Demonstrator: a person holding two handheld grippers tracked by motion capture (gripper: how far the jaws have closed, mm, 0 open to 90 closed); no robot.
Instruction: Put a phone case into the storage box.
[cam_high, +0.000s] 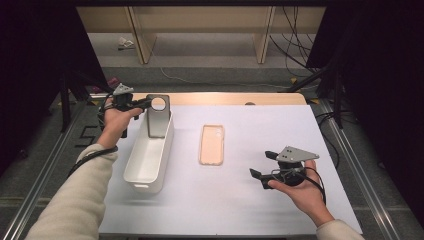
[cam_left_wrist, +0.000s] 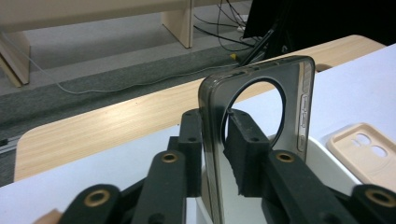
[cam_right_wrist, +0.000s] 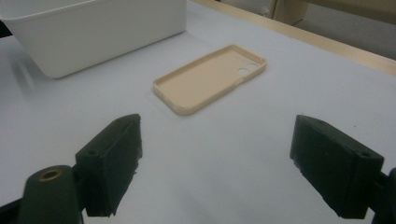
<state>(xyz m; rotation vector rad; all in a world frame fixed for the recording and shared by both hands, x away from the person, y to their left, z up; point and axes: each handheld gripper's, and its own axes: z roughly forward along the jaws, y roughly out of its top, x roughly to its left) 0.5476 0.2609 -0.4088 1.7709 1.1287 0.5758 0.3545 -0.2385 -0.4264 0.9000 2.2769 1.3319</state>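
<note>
The left gripper (cam_high: 142, 103) is clamping the upper edge of a grey case (cam_high: 158, 117), one jaw on each face, just beside its large round camera hole. The case is hanging upright from the jaws, its lower part dipping into the far end of a white bin (cam_high: 148, 157) directly beneath the gripper. Whether its bottom edge is touching the bin floor cannot be told. In the left gripper view, the grey case (cam_left_wrist: 261, 140) is standing edge-on between the jaws, with side buttons showing along its far edge, and the bin's rim (cam_left_wrist: 327, 161) is showing just past the right jaw. Beyond that, off to the right of this gripper, a beige case (cam_left_wrist: 366, 151) is lying flat on the white table (cam_left_wrist: 355, 93).

The right gripper (cam_high: 263, 166) is hovering low over the table (cam_high: 240, 200), jaws spread wide apart and gripping nothing. The beige case (cam_high: 212, 144) is lying ahead of it, inside face up, well clear of the jaws. In the right gripper view, the beige case (cam_right_wrist: 210, 78) is sitting ahead and between the two jaws, its camera cutout at the far end, and the bin (cam_right_wrist: 98, 28) is standing beyond it to the left. The right gripper (cam_right_wrist: 215, 158) is pointing at bare table (cam_right_wrist: 219, 177).

A hand (cam_high: 116, 122) is holding the left gripper from behind, and a hand (cam_high: 300, 192) is cradling the right one from beneath.
</note>
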